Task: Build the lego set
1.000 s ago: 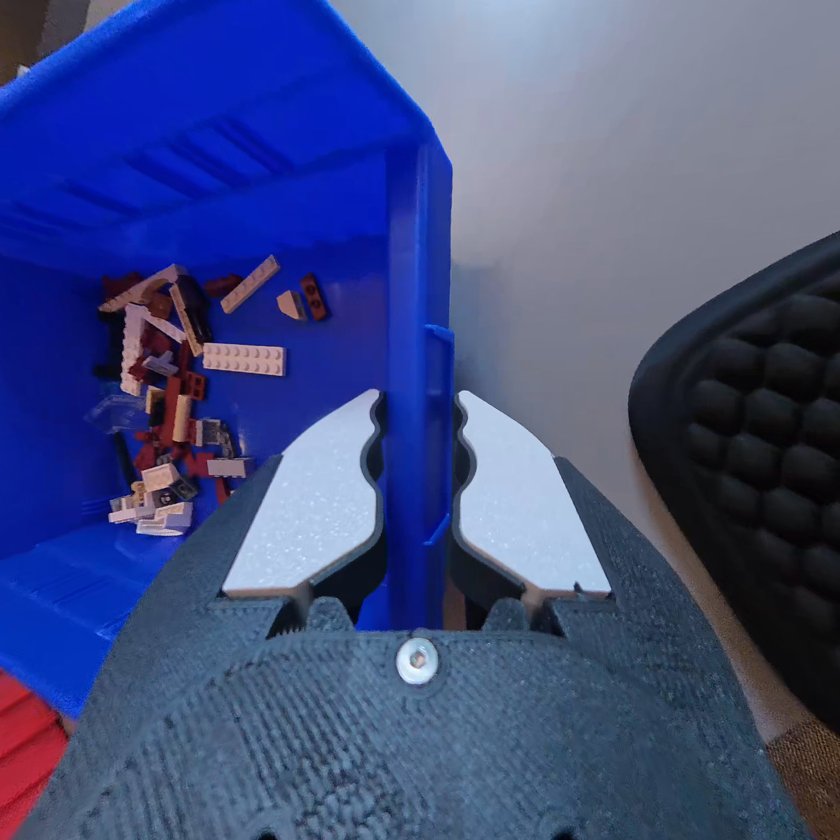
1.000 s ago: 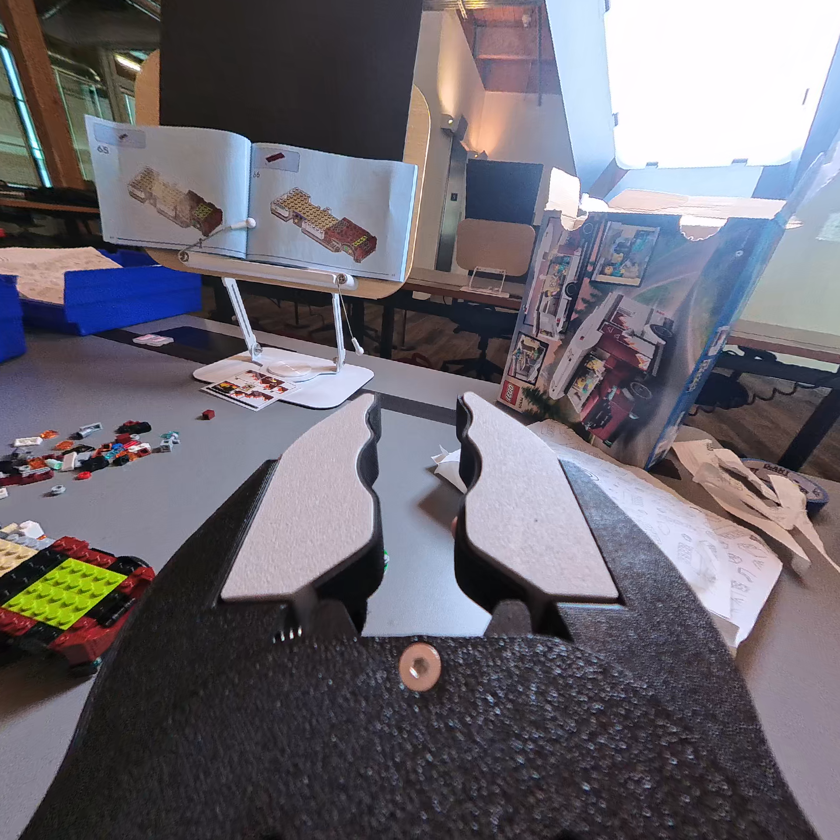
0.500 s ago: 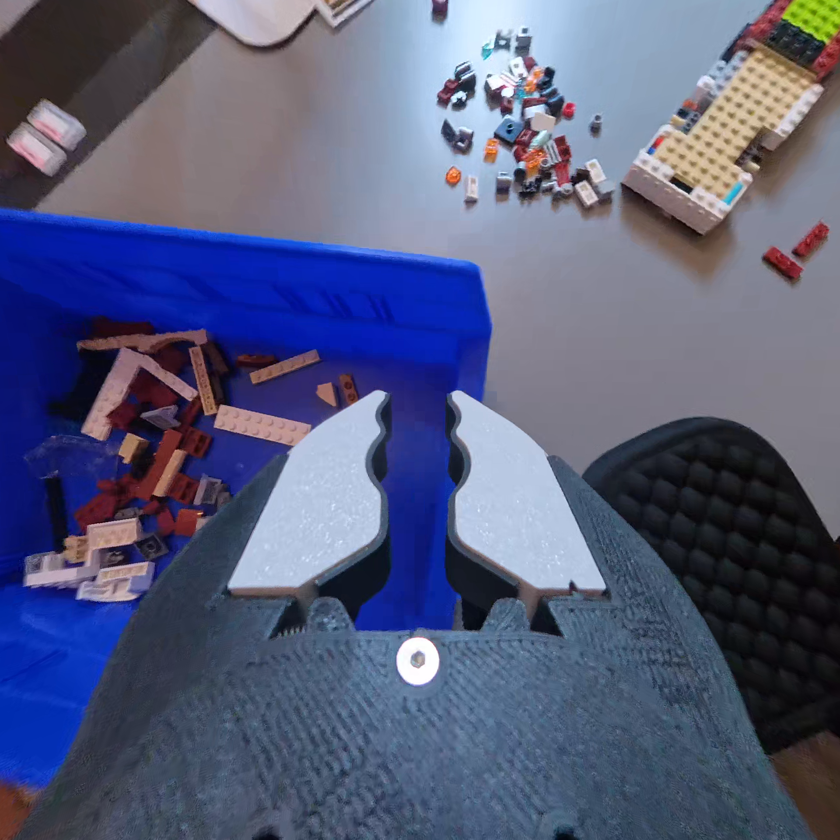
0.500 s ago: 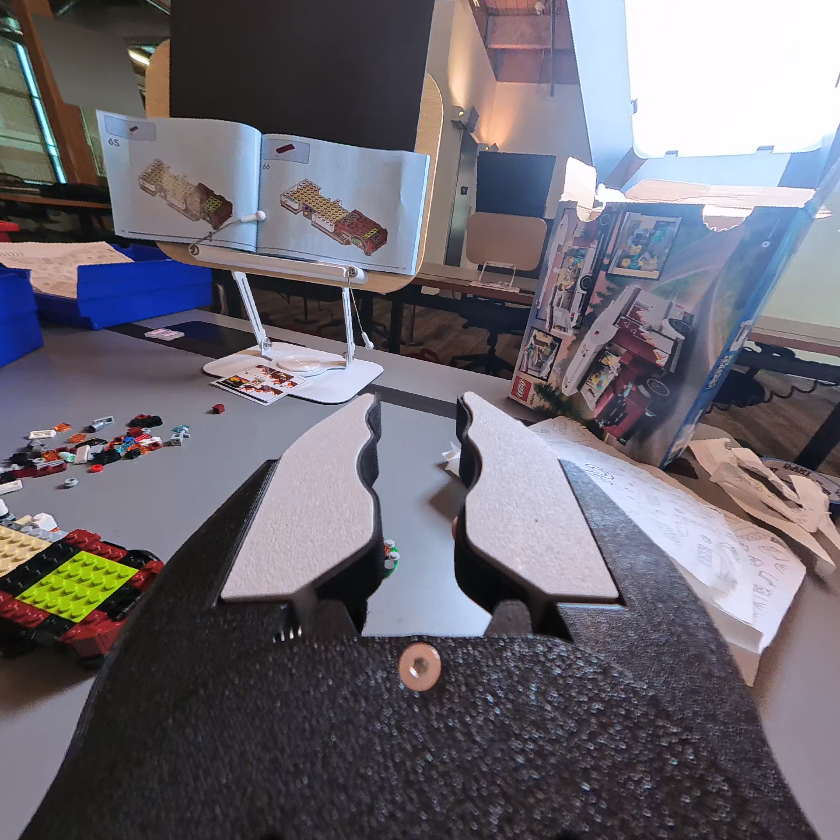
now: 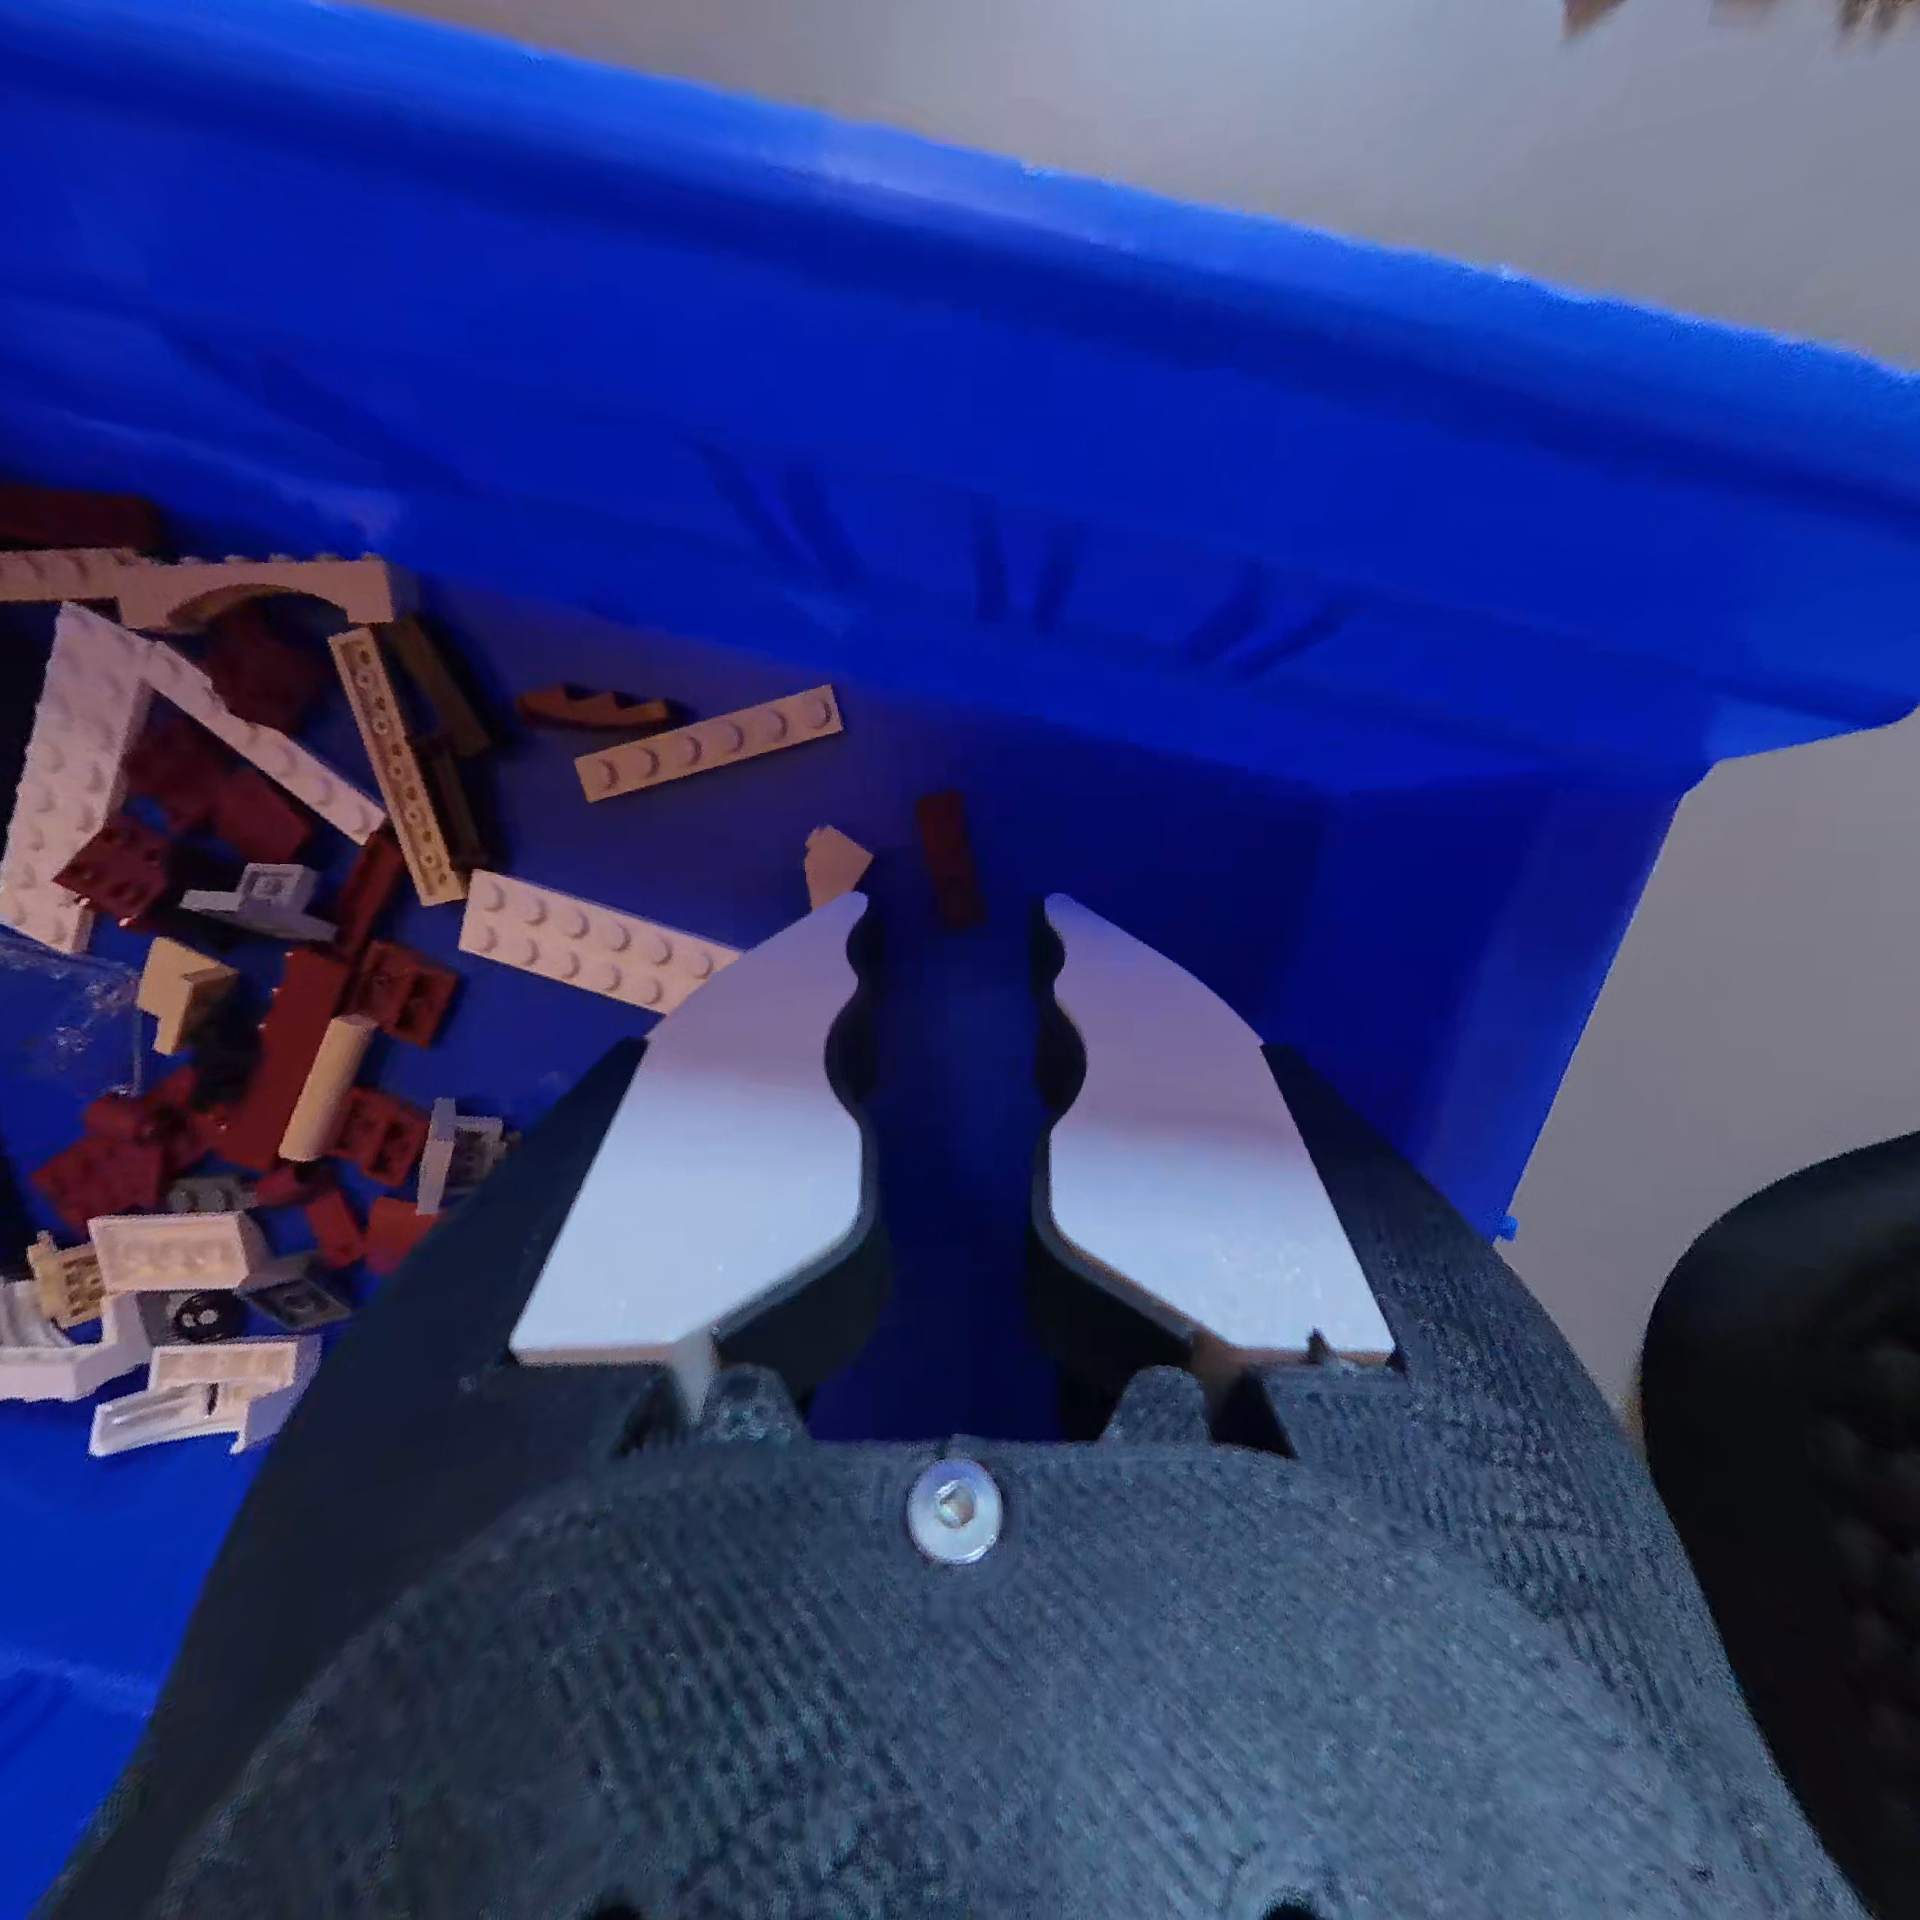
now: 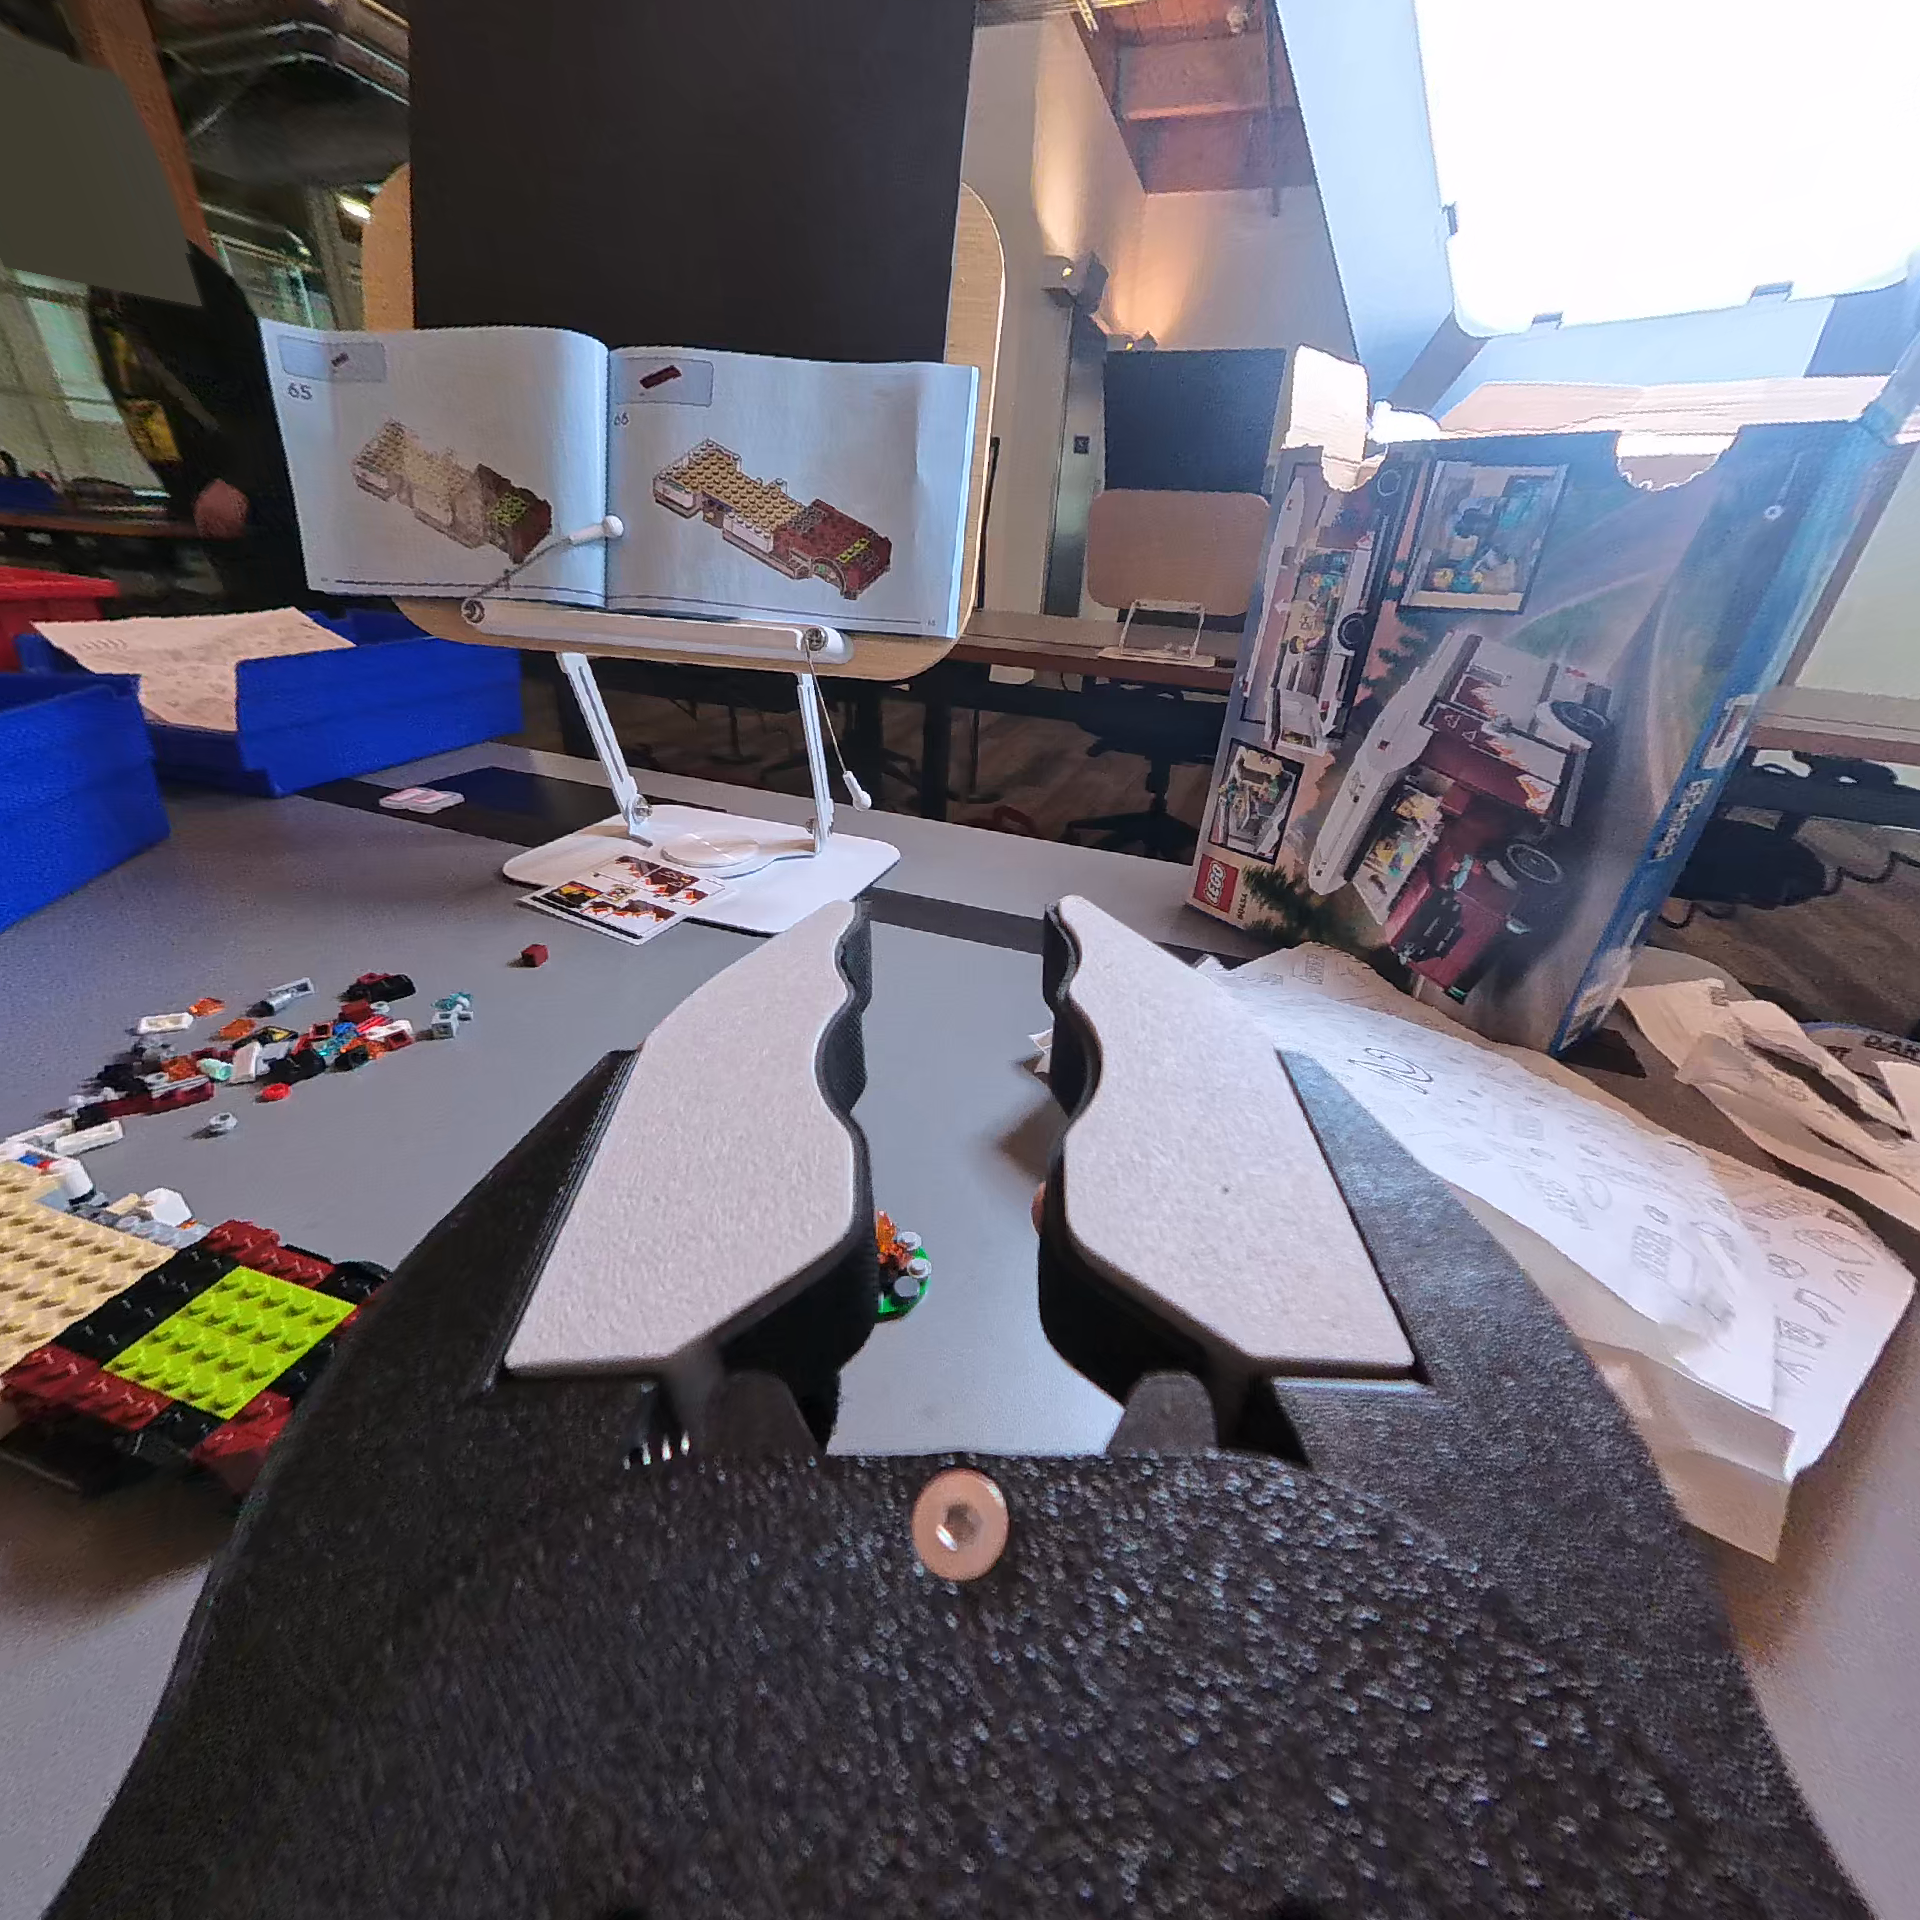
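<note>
Left wrist view: bin (image 5: 1039,416) nearer now.

Printed page numbers on both open pages of the instruction booklet (image 6: 623,468) on its white stand (image 6: 717,842), a brand logo and set number on the toy box (image 6: 1538,727), printed outlines on white paper sheets (image 6: 1538,1174), partial lettering on a round blue item (image 6: 1870,1044), wording withheld

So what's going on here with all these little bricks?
A person works two hand-held tools at a grey table. The left tool hangs open over a blue bin of loose bricks, nearest a small dark red piece, gripping nothing. The right tool is open and empty above the table, beside a half-built brick model and an open instruction booklet.
</note>
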Demonstrator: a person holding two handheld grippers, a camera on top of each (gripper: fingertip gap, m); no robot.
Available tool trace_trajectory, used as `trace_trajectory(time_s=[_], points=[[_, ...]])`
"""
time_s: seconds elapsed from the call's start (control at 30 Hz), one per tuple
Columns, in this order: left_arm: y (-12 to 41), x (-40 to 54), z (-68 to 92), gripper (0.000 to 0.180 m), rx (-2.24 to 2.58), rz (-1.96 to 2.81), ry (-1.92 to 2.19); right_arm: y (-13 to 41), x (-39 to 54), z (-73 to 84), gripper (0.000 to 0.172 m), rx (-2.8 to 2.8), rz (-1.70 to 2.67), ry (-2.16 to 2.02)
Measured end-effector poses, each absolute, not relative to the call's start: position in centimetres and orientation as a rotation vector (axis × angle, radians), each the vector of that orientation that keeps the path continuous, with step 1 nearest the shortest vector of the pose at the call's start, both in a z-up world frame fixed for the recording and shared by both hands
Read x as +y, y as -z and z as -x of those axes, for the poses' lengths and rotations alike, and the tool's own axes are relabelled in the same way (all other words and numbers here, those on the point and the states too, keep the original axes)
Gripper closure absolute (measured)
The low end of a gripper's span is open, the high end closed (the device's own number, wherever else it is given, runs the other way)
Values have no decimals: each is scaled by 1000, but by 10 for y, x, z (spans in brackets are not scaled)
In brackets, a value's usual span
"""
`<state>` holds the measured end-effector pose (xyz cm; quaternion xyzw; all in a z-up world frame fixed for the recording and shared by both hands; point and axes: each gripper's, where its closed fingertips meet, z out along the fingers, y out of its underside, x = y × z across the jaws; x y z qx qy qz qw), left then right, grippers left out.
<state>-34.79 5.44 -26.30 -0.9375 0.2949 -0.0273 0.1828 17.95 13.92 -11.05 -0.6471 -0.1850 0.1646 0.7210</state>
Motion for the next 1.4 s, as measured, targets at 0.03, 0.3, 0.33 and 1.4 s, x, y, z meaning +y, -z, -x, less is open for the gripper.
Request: trace_trajectory(time_s=[0.03, 0.3, 0.33, 1.4], points=[[264, 54, 346, 153, 829, 2643, 98, 110, 139, -179, 140, -409, 1430, -368], [264, 60, 342, 163, 792, 2650, 169, 110, 138, -180, 140, -401, 1429, -373], [264, 59, 342, 171, 812, 2647, 171, 109, 138, -180, 140, -400, 1428, -376], [263, -44, 99, 163, 1573, 2239, 534, 92, 110, -147, 140, -497, 1351, -508]])
